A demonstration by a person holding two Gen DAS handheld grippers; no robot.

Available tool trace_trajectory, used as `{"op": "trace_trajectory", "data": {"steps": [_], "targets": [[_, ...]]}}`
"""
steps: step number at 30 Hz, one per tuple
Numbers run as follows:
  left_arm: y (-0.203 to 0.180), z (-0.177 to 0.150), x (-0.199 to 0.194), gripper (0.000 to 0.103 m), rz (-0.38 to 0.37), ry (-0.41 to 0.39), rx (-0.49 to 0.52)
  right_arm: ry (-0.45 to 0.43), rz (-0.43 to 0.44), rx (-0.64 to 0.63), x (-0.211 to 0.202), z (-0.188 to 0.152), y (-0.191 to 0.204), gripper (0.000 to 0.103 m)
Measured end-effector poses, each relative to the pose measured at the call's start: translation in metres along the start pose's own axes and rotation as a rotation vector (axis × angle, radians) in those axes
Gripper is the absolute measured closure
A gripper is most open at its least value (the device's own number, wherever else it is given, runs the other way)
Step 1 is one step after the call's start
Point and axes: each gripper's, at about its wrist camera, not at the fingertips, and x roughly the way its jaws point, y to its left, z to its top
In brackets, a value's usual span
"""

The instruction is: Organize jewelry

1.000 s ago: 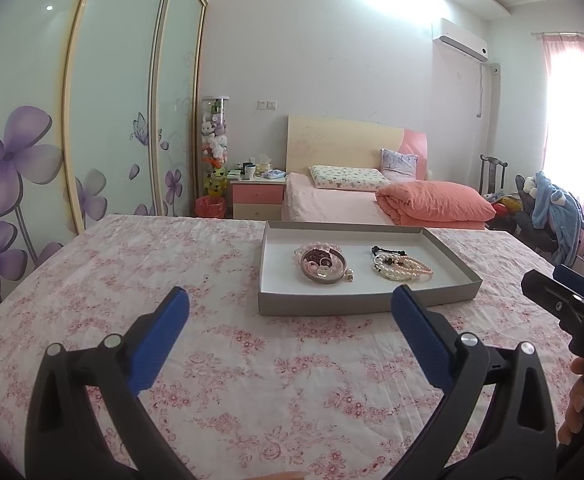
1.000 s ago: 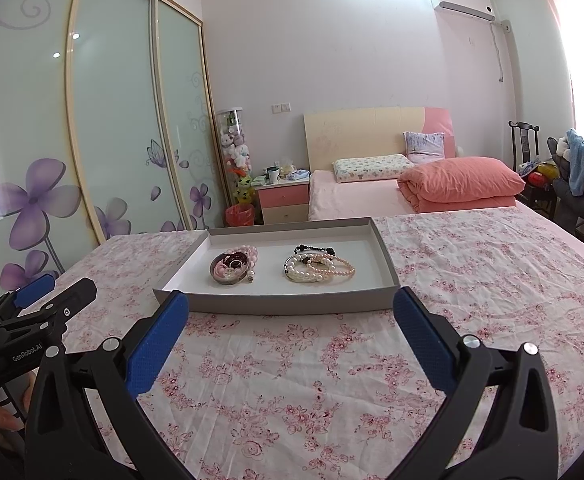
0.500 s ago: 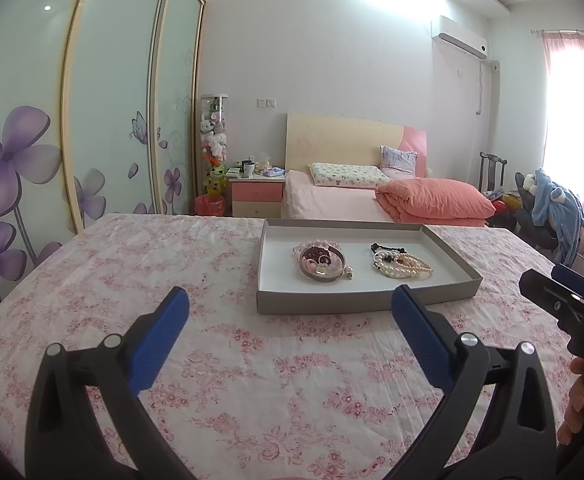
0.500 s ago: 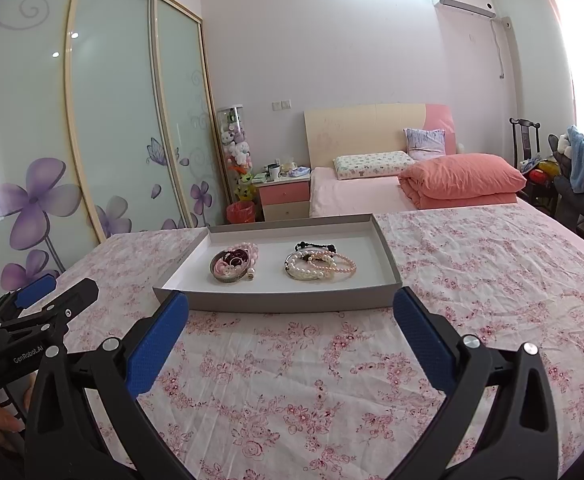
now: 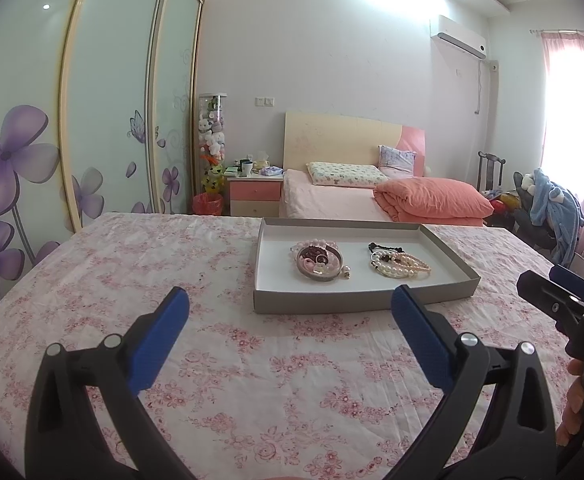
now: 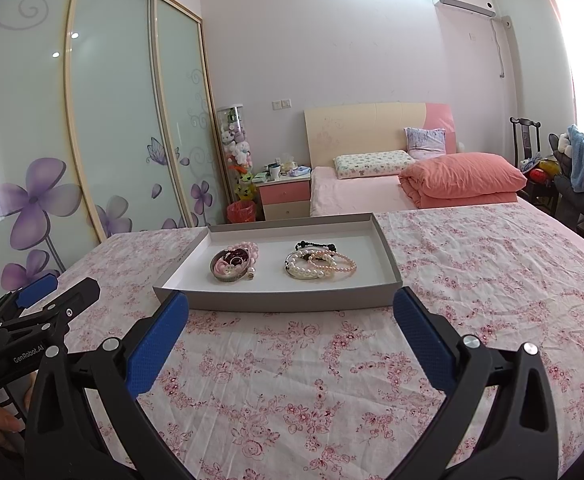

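A grey shallow tray (image 5: 355,302) (image 6: 276,300) stands on a pink floral cloth. In it, a small round dish (image 5: 319,265) (image 6: 231,267) on the left holds rings and pink beads. A pile of pearl and bead bracelets (image 5: 399,265) (image 6: 319,265) lies on the right. My left gripper (image 5: 290,312) is open and empty, short of the tray's near wall. My right gripper (image 6: 290,314) is open and empty, just before the tray's near wall. Each gripper shows at the edge of the other's view: the right one (image 5: 563,300), the left one (image 6: 48,300).
The floral cloth (image 5: 252,380) covers the wide surface around the tray. Behind stand a bed with an orange quilt (image 5: 431,196), a pink nightstand (image 5: 255,196), a wardrobe with flower doors (image 5: 92,120) at the left and a chair with clothes (image 5: 547,204) at the right.
Both grippers have moved a little closer to the tray, which looks slightly larger. Both stay open.
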Motion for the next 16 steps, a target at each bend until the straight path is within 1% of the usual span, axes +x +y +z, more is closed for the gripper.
{"op": "trace_trajectory", "data": {"steps": [16], "targets": [[0.0006, 0.0002, 0.0020, 0.004, 0.002, 0.012, -0.010, 0.000, 0.000, 0.001, -0.0007, 0.0000, -0.0013, 0.002]]}}
